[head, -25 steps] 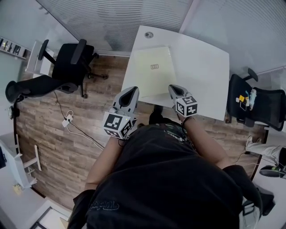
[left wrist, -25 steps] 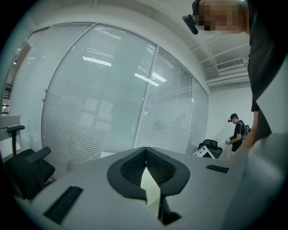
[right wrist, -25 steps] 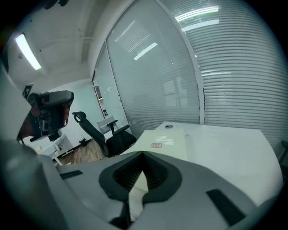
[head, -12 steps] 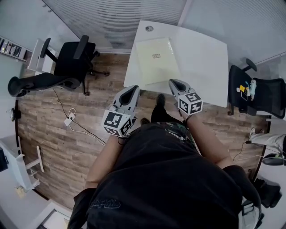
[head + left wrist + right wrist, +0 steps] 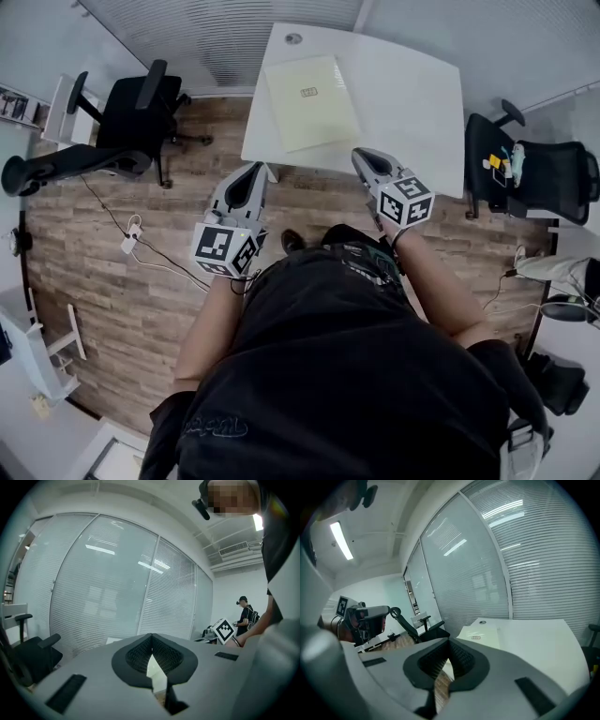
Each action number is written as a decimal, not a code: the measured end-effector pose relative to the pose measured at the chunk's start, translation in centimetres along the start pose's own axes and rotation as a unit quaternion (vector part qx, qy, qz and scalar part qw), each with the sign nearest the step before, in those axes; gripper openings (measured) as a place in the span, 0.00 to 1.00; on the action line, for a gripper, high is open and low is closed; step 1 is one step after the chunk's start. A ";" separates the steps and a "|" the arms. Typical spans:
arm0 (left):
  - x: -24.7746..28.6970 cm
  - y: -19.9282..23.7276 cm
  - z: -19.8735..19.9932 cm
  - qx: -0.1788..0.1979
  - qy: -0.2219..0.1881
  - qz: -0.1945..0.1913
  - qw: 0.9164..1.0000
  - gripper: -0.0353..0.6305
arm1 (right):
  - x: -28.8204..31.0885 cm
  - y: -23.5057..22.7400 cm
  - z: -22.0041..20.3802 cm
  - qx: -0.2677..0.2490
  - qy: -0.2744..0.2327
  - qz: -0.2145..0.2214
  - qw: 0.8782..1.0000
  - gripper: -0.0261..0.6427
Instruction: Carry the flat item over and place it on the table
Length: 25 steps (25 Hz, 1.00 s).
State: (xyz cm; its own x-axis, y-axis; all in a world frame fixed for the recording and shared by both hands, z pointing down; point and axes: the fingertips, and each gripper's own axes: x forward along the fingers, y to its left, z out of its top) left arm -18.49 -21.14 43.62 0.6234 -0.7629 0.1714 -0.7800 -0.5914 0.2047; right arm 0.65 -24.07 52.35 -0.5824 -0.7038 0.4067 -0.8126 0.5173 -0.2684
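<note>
The flat item [image 5: 309,101], a pale yellow sheet with a small label, lies on the left part of the white table [image 5: 412,103]. Neither gripper touches it. My left gripper [image 5: 253,173] hangs over the wood floor, short of the table's near edge, its jaws closed with nothing in them. My right gripper [image 5: 361,157] is at the table's near edge, right of the sheet, also shut and empty. In the right gripper view the flat item [image 5: 480,634] and the table [image 5: 534,639] lie ahead beyond the closed right gripper [image 5: 449,644]. The left gripper [image 5: 151,641] faces the glass wall.
Two black office chairs [image 5: 131,112] [image 5: 47,169] stand left of the table. Another chair [image 5: 539,178] with small items stands to its right. Cables [image 5: 131,246] trail on the wood floor. A glass wall with blinds [image 5: 216,37] is behind the table. A person [image 5: 243,616] stands far off.
Both grippers have drawn back from the table, which now sits farther up in the head view. The sheet stays flat on the table. Both grippers remain shut.
</note>
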 end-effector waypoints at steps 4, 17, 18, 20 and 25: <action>0.7 -1.7 0.1 -0.004 -0.005 0.001 1.000 0.07 | -1.7 -0.7 0.5 -0.009 -0.003 0.012 1.000 0.07; 3.6 -11.6 -2.2 -0.009 0.016 0.005 1.000 0.07 | -8.2 -4.3 -1.3 -0.005 0.005 0.053 0.999 0.07; 3.7 -12.4 -2.3 -0.008 0.017 0.006 1.000 0.07 | -8.8 -4.5 -1.5 -0.005 0.005 0.056 0.998 0.07; 3.8 -13.8 -2.6 -0.007 0.017 0.012 1.000 0.07 | -9.9 -4.9 -1.9 -0.005 0.005 0.062 0.998 0.07; 3.5 -17.1 -3.5 -0.012 0.015 0.025 1.000 0.07 | -12.6 -5.3 -2.8 -0.011 0.006 0.079 0.997 0.07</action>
State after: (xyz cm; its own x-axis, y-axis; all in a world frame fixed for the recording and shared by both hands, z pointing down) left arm -2.71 -12.78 44.08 0.5850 -0.7834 0.2101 -0.8091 -0.5455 0.2186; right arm 12.34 -16.56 51.03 -0.7024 -0.6070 0.3716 -0.7102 0.6322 -0.3098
